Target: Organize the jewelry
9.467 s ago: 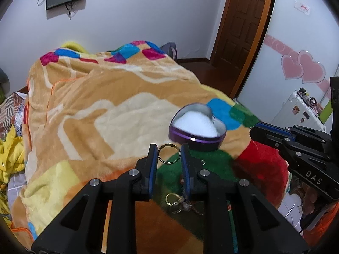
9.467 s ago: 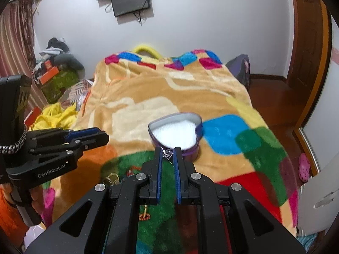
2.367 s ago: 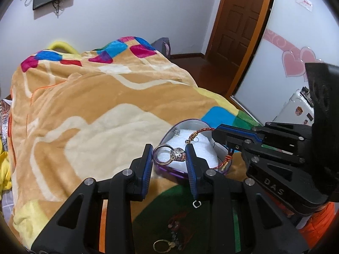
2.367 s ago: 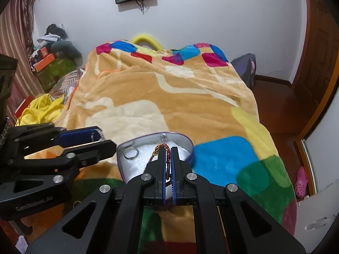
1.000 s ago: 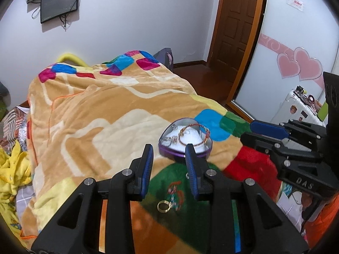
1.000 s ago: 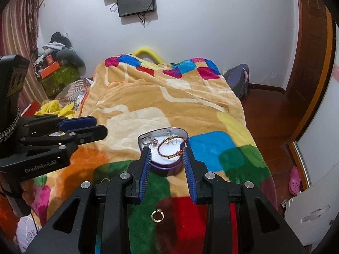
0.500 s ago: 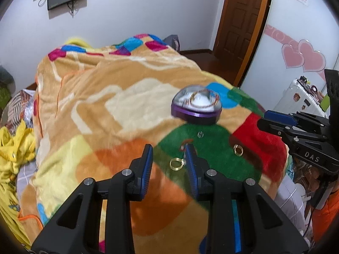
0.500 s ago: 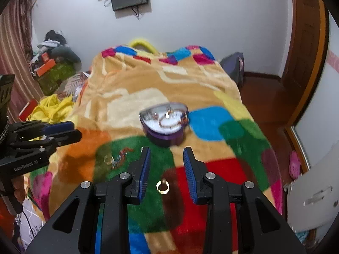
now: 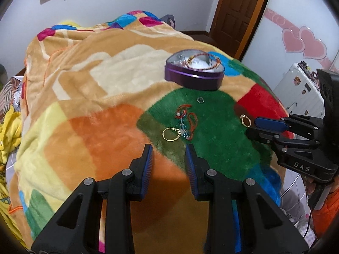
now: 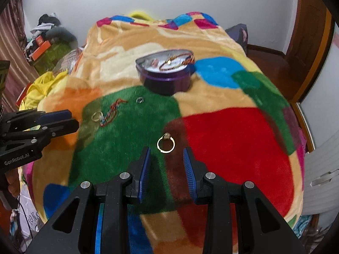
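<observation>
Left wrist view: the left gripper (image 9: 169,153), jaws spread wide and empty, hovers just short of a gold ring (image 9: 171,134) lying against a red cord bracelet (image 9: 187,119) on the blanket (image 9: 89,97), probably lined up to take it. Right wrist view: the right gripper (image 10: 166,156), equally wide and empty, frames a second gold ring (image 10: 165,144). A small silver ring (image 10: 139,100) lies near the heart-shaped purple box (image 10: 167,78), which already holds a braided bracelet (image 10: 178,61) and smaller pieces on white padding.
</observation>
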`<state>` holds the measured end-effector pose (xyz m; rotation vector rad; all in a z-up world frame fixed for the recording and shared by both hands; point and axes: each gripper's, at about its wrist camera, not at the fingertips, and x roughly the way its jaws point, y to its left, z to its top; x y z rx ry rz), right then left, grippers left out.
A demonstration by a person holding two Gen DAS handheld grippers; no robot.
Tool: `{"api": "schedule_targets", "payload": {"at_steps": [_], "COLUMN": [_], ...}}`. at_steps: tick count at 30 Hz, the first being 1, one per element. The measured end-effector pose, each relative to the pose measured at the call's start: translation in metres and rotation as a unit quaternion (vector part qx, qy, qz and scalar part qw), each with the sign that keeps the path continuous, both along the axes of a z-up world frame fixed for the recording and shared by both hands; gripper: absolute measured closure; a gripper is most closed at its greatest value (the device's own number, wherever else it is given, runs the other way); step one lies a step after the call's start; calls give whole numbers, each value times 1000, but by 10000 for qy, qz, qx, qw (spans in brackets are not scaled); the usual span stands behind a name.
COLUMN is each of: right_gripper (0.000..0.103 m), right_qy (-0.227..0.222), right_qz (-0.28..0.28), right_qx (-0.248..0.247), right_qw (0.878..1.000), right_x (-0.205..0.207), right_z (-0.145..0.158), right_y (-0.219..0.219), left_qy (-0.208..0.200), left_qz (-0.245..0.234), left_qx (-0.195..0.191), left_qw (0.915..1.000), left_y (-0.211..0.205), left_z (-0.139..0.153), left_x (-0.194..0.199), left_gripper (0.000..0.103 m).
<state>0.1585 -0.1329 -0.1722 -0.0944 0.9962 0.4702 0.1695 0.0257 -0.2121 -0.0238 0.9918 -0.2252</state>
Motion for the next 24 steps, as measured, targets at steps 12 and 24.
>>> {"api": "schedule_targets", "payload": {"at_steps": [12, 24], "right_gripper": [74, 86], "right_qy": [-152, -232], "right_qz": [85, 81], "right_qx": [-22, 1], "right_qw": [9998, 9997], "right_x": [1, 3], "right_z": [-7, -7], "right_y": [3, 4], "left_qy": [170, 66], "left_qz": [-54, -89], "left_qx": [-229, -135], "left_qw": [9996, 9998], "left_y": [-2, -8], "left_z": [-15, -21], "left_x": [19, 29], "left_gripper": [72, 73]}}
